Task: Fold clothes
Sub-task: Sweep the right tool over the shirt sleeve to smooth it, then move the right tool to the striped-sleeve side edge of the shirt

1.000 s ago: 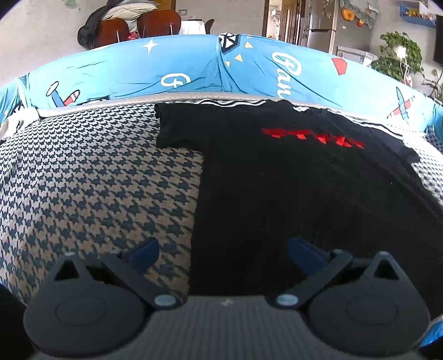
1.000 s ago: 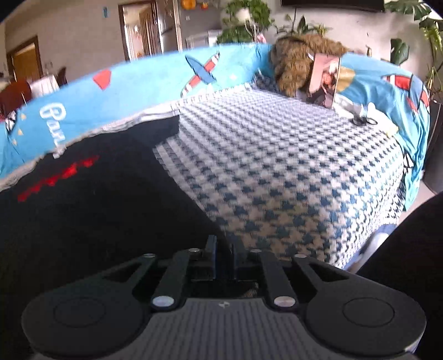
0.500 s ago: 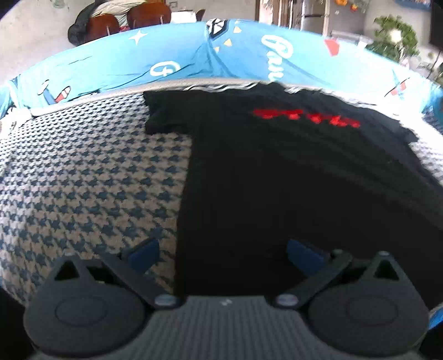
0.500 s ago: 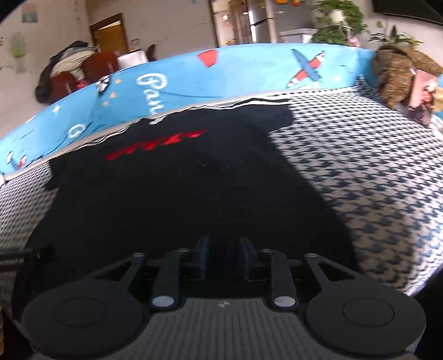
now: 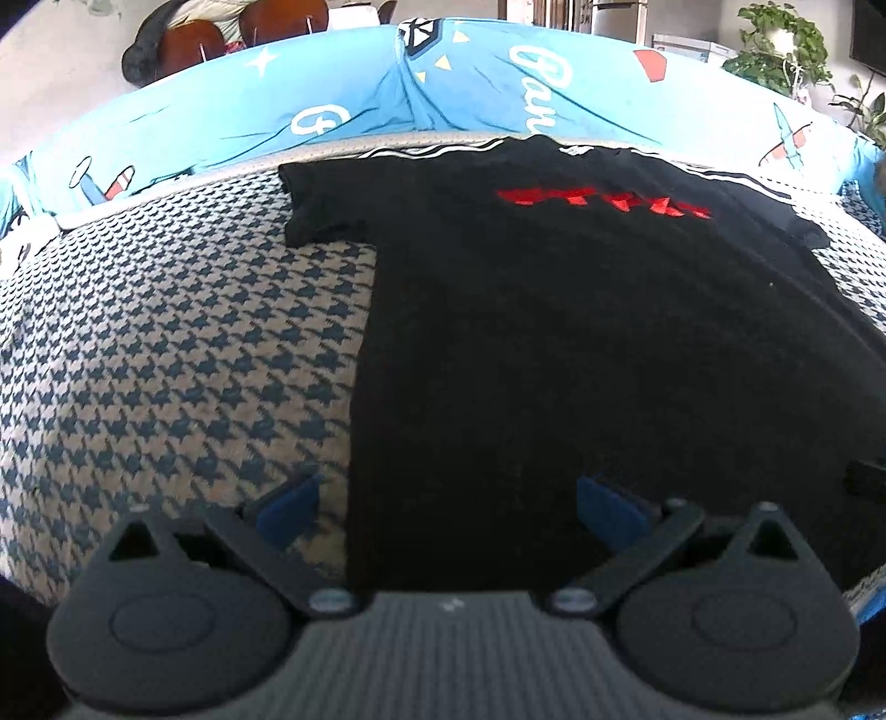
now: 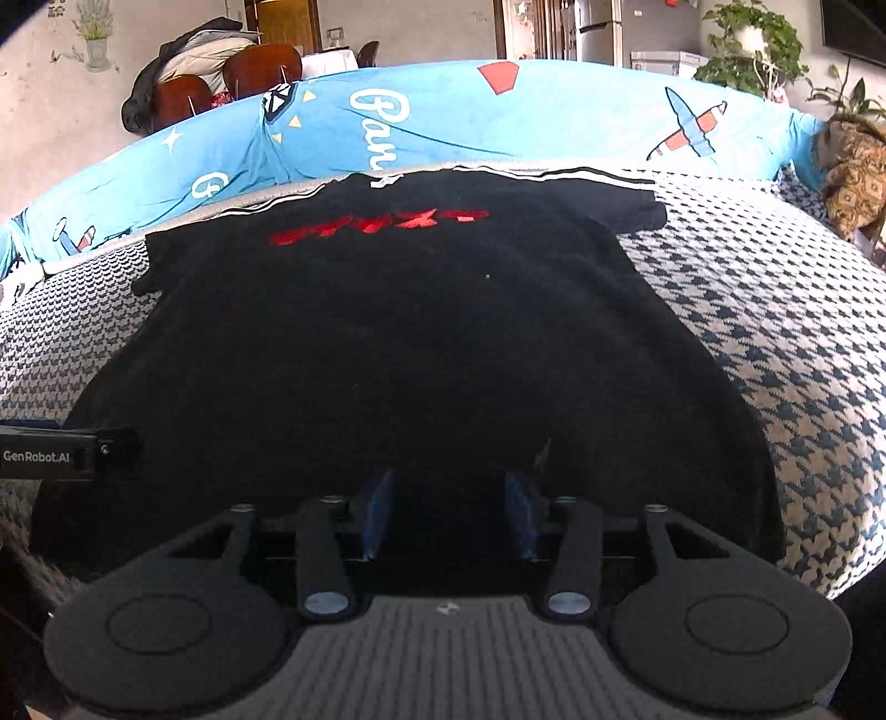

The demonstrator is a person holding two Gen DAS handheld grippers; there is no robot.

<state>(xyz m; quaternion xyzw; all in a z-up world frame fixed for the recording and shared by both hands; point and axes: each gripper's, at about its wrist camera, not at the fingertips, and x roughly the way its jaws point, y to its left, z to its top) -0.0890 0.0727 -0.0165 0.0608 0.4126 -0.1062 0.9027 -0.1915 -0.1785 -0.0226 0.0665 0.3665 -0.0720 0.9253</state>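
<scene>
A black T-shirt (image 5: pixel 581 343) lies spread flat on a sofa seat covered in a blue-and-beige houndstooth throw (image 5: pixel 166 354). Its collar end reaches the back edge of the seat, where the blue cartoon-print backrest cover (image 5: pixel 443 94) begins, and its hem end comes to the front edge, nearest the cameras. A red print (image 5: pixel 603 202) runs across the chest, and a thin white stripe (image 5: pixel 432 152) follows the shoulder line along the back edge. One short sleeve (image 5: pixel 321 205) lies out flat toward the seat's left side; the other sleeve (image 6: pixel 631 207) lies out toward the right side.

The left gripper (image 5: pixel 448 498) hovers at the shirt's hem, over its left side edge: its jaws stand wide apart, one blue pad (image 5: pixel 288 504) above the houndstooth throw and the other above the black cloth. It holds nothing.

The right gripper (image 6: pixel 448 512) hangs over the hem further right, above black cloth only. Its jaws are parted, less widely than the left's, and nothing sits between the blue pads (image 6: pixel 379 512). Whether the tips touch the fabric cannot be told. At the left edge of the right wrist view, a dark bar marked "GenRobot.AI" (image 6: pixel 50 454) juts in over the shirt's side.

Beyond the backrest stand brown chairs (image 6: pixel 221 83) with a coat thrown over them, and green houseplants (image 6: pixel 753 44) near the wall.
</scene>
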